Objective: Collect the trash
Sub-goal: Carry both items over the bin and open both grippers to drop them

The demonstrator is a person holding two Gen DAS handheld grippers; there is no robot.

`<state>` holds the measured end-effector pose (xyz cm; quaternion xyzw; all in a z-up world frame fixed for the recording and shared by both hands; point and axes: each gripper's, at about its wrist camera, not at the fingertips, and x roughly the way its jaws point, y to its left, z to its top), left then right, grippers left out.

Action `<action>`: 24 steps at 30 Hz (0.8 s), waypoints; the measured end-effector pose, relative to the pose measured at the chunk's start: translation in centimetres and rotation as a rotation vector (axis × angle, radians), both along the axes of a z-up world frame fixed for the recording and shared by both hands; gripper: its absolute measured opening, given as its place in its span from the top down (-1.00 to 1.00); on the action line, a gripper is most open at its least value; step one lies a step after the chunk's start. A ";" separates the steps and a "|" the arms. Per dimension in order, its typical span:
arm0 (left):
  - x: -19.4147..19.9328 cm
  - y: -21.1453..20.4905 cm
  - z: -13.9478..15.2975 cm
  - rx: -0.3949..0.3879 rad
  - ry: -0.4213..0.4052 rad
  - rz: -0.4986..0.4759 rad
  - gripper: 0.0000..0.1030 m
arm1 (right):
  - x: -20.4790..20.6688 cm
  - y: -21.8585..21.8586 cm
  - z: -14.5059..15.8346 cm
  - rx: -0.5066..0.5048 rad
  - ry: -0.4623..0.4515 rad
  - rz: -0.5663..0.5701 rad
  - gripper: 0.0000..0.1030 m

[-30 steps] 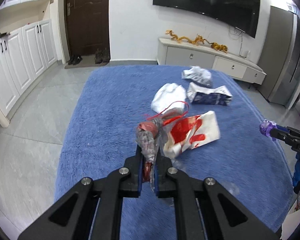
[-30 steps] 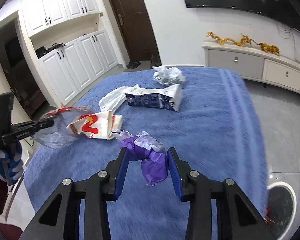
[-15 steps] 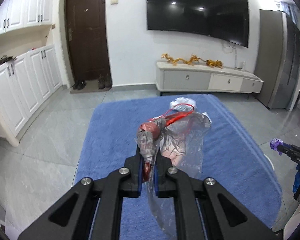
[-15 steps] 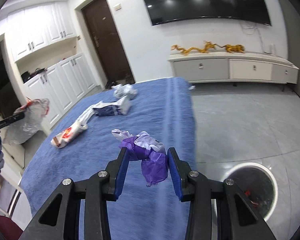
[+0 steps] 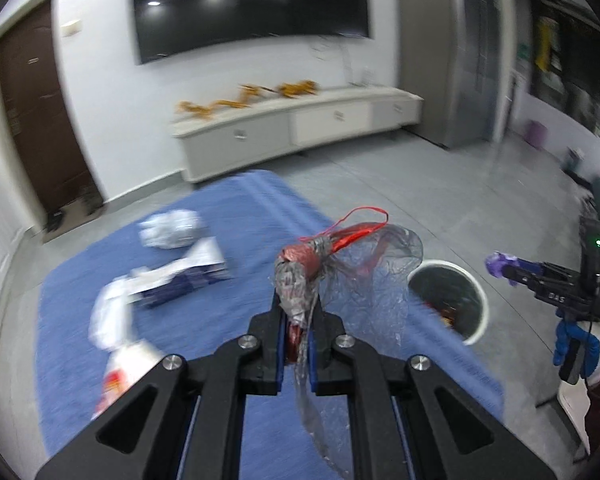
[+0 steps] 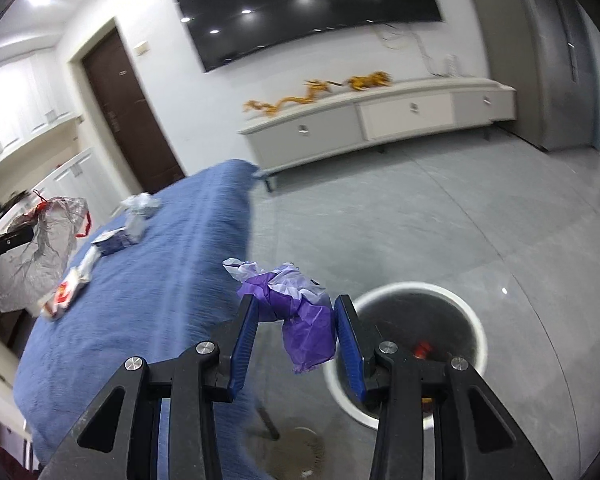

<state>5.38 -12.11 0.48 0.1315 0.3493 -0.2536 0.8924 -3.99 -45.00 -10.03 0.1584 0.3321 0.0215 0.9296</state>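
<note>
The left gripper (image 5: 298, 334) is clenched on a clear plastic bag (image 5: 364, 280), the bin (image 5: 448, 300) lying far right of it. The right gripper (image 6: 296, 324) grasps a purple wad (image 6: 300, 316) just left of the bin (image 6: 410, 340), so it seems nearer. Only the left view shows both.

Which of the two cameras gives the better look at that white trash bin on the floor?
The right wrist view. There the white trash bin sits just beyond the right gripper, and you look down into it, though the finger covers part of the rim. In the left wrist view the bin is farther off and half hidden behind the clear plastic bag.
</note>
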 end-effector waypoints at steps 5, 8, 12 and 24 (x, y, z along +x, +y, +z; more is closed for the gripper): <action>0.5 -8.7 -3.0 0.060 0.034 -0.121 0.85 | -0.2 -3.2 -2.4 0.013 0.052 -0.078 0.28; 1.2 -13.8 -5.2 0.097 0.077 -0.171 0.85 | 0.1 -4.8 -4.1 0.030 0.088 -0.109 0.27; 2.3 -20.3 -8.7 0.169 0.123 -0.211 0.83 | 1.4 -6.6 -7.0 0.060 0.148 -0.144 0.27; 4.8 -30.4 -16.7 0.227 0.309 -0.247 0.26 | 3.9 -9.2 -13.3 0.064 0.294 -0.208 0.03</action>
